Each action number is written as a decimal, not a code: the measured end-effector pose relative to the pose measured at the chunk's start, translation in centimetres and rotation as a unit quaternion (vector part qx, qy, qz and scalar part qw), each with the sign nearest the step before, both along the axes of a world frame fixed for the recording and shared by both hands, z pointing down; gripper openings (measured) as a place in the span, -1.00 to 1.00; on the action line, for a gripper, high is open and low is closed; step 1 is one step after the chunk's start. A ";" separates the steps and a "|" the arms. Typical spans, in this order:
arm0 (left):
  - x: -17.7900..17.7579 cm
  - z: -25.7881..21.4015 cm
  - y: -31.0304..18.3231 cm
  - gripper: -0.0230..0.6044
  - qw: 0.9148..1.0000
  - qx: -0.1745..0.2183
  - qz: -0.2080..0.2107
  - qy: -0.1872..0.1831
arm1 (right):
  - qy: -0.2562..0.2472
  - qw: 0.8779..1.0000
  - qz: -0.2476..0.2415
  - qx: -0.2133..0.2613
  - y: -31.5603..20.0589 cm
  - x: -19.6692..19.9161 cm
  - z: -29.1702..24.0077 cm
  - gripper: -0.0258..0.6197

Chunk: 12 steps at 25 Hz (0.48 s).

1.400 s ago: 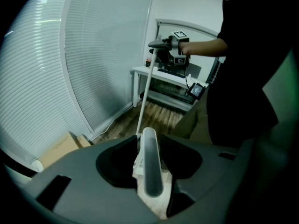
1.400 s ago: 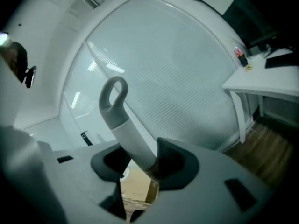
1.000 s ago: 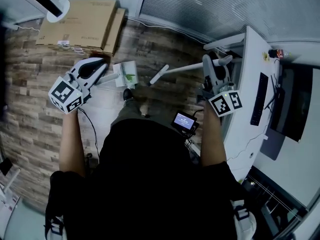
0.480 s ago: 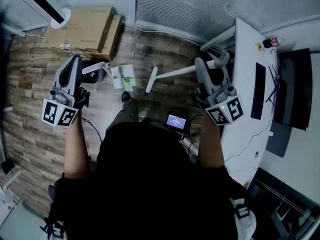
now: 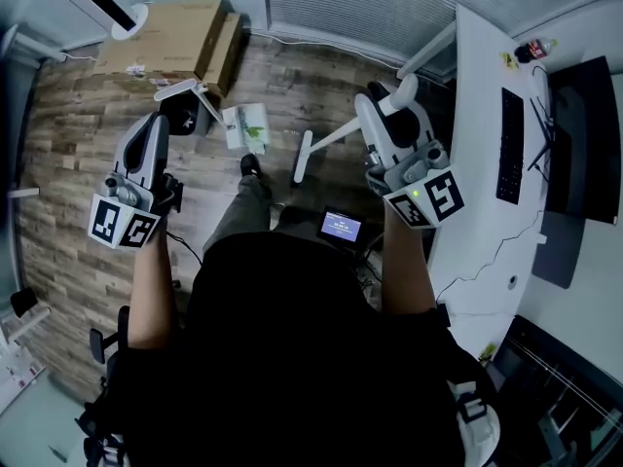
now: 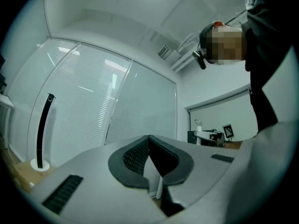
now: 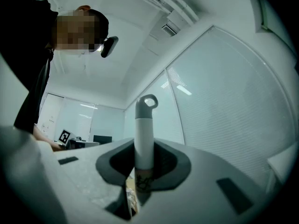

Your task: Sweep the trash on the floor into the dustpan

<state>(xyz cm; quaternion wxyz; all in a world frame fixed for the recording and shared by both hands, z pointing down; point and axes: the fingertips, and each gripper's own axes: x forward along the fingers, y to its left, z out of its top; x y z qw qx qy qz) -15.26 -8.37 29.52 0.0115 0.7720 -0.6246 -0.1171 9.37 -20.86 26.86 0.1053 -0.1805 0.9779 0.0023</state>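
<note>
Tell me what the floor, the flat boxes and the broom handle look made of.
Floor: wood or wood-look planks, matte, staggered grain.
Flat boxes: brown cardboard, dull.
Broom handle: likely smooth white plastic or painted metal, grey loop end.

Lifted higher than a second ago, the right gripper has just been closing its jaws onto the broom handle; the left gripper has shut.

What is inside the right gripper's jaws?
The right gripper grips a white broom handle with a grey loop end; its jaws have just been closing. The jaws cover the handle's lower length in the right gripper view.
</note>
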 end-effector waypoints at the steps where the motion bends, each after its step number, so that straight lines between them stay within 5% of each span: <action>1: 0.8 0.2 0.5 -0.95 1.000 -0.004 0.001 -0.002 | 0.001 1.000 0.000 0.000 0.6 0.6 0.3 -0.70; 12: 5.8 2.5 5.2 -0.95 0.999 -0.034 0.028 -0.010 | 0.025 0.999 0.042 -0.009 7.0 5.9 3.6 -0.69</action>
